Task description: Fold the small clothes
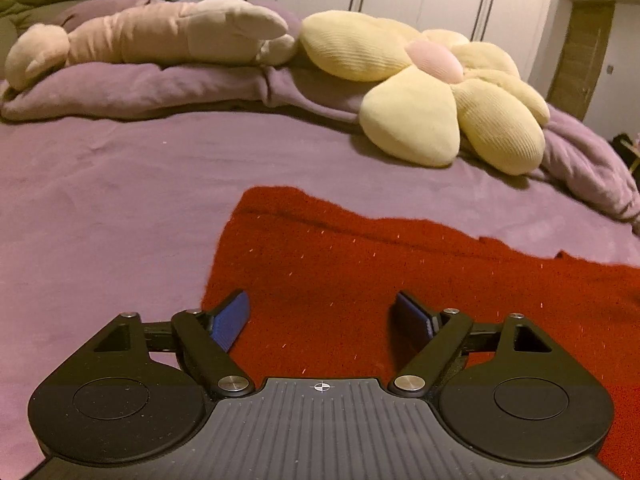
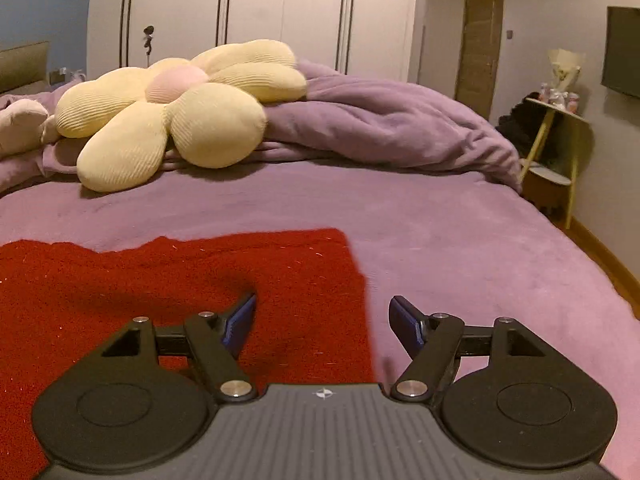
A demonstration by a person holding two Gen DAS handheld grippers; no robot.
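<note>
Left gripper point(image 1: 320, 320): jaws spread wide, nothing between the blue pads point(image 1: 230, 322). It sits low over the left end of the red knit garment point(image 1: 360, 272), which lies flat on the purple bed point(image 1: 100, 200); contact with the fabric cannot be told. The left pad is at the garment's left edge.

Right gripper point(image 2: 323, 320): jaws also spread wide, nothing held. It straddles the garment's point(image 2: 200, 280) right edge: left pad point(image 2: 239, 326) over red fabric, right pad point(image 2: 406, 328) over bare bed point(image 2: 480, 260). Contact cannot be told.

Beyond the garment, left to right: pink plush toy point(image 1: 160, 32), yellow flower cushion point(image 1: 432, 88), both on the bunched purple duvet point(image 2: 380, 120). White wardrobe point(image 2: 256, 8) behind; small side table point(image 2: 556, 148) at far right.
</note>
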